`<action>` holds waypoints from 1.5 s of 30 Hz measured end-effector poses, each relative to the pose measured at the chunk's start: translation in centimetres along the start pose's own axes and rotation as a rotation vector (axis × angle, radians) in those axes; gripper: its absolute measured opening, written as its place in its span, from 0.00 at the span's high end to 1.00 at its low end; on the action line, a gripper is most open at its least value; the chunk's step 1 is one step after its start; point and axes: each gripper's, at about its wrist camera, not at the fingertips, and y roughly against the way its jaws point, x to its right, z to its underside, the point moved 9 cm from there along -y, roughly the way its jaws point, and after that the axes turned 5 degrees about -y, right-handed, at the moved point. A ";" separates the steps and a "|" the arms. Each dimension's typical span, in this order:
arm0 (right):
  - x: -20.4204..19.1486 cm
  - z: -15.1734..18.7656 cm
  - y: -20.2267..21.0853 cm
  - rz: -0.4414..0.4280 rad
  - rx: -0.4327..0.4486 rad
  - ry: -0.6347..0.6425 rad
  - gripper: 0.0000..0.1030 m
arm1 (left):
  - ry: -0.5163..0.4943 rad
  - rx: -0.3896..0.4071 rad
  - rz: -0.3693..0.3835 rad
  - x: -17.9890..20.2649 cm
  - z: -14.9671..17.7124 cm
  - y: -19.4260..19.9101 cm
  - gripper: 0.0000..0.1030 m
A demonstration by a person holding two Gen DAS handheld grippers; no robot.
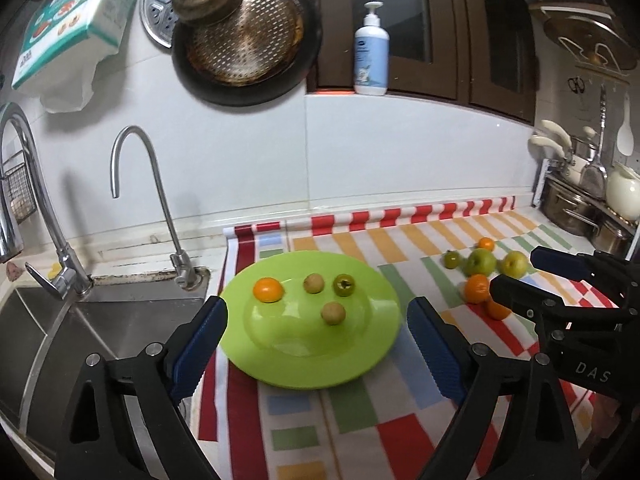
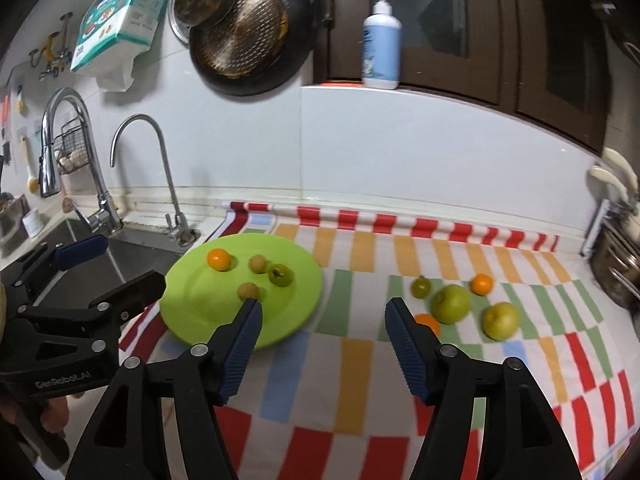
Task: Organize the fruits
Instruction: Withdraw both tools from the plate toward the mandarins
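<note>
The left gripper [image 1: 316, 320], marked "GenRobot.AI" in the right wrist view, hangs with jaws spread wide and empty above a lime-green plate [image 1: 372, 360]. The right gripper [image 2: 322, 314], lettered "DAS", is likewise parted, gripping nothing. On the plate lie an orange [image 1: 268, 289], two small tan fruits [image 1: 313, 283] and a dark green fruit [image 1: 344, 285]. More oranges [image 2: 481, 284] and green apples [image 2: 451, 303] sit on the striped cloth [image 2: 360, 380] to the right. A white pump bottle [image 1: 371, 56] stands on the ledge beyond.

both grippers [image 1: 318, 318] [image 2: 322, 308] open, empty
</note>
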 end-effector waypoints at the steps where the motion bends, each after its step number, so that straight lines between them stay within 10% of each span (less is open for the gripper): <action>1: 0.4 0.1 0.3 0.008 0.001 -0.006 0.37 | -0.001 0.005 0.000 0.4 -0.1 0.3 0.10; 27: 10.5 1.9 2.2 0.143 -0.018 -0.048 0.37 | -0.219 0.096 0.165 11.2 -3.5 -2.3 0.11; 45: 12.1 5.7 -5.9 0.123 -0.187 -0.114 0.38 | -0.349 -0.032 0.364 14.6 -1.7 -10.6 0.25</action>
